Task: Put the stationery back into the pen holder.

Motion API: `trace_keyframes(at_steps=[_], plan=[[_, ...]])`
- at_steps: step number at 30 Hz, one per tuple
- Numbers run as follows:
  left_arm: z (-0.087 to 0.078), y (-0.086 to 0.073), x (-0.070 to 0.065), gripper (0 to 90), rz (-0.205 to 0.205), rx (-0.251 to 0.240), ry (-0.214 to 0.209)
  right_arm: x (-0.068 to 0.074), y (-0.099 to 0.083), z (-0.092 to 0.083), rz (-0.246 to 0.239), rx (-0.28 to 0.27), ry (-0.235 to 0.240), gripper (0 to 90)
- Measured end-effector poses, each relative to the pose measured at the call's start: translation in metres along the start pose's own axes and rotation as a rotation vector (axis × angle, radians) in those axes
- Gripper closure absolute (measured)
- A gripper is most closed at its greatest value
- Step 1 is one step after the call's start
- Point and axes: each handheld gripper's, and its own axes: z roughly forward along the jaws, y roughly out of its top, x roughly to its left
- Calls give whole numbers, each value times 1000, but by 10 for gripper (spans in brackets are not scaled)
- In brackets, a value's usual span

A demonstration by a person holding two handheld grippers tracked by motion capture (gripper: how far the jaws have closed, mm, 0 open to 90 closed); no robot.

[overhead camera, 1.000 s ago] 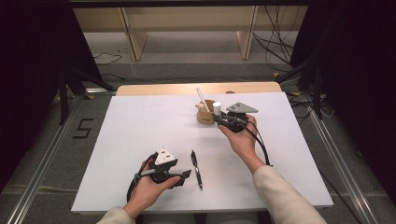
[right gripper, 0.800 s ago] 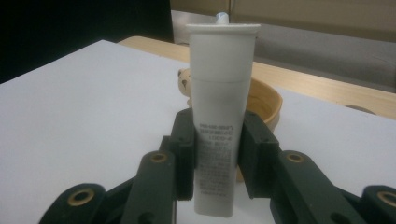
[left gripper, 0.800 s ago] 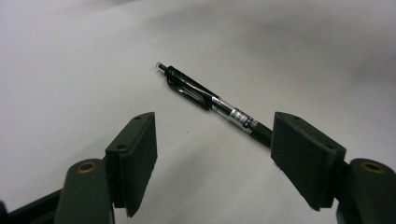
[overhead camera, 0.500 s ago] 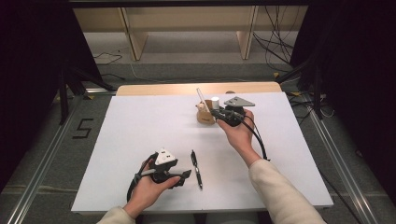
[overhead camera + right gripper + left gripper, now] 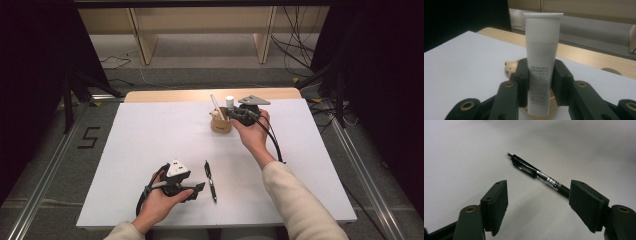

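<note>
The white desk [image 5: 150, 140] carries a tan holder [image 5: 220, 125] at its 12 o'clock edge. Just above it, the right gripper [image 5: 539, 82] clamps an upright white tube [image 5: 541, 62] bearing small dark print. The left gripper [image 5: 537, 202], jaws wide and empty, faces a black pen [image 5: 536, 173] toward 6 o'clock.

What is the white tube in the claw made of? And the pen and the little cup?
White tube: likely matte plastic, smooth with printed text. Pen: plastic, glossy black with a clear middle. Cup: looks like pale unpainted wood, though too small to be sure.
</note>
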Motion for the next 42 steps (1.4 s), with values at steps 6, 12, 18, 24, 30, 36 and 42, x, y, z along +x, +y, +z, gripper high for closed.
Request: trace_keyframes(at_steps=[6,12,18,24,30,36,42], plan=[[0,0,0,313,-1,-1,-1,0,0,7,-5,5,-6,697],[0,0,-1,312,-4,1,-3,-1,3,11,-4,1,-15,696],[0,0,0,312,-4,1,-4,-3,5,18,-6,4,-29,696],[0,0,0,312,-1,0,-5,-4,6,24,-13,11,-43,695],[1,0,-1,311,-4,-2,-7,-7,2,29,-15,21,-45,695],[1,0,-1,311,2,3,-10,-5,4,33,-23,29,-44,696],[1,0,-1,311,-1,4,-10,-3,3,37,-31,37,-47,695]])
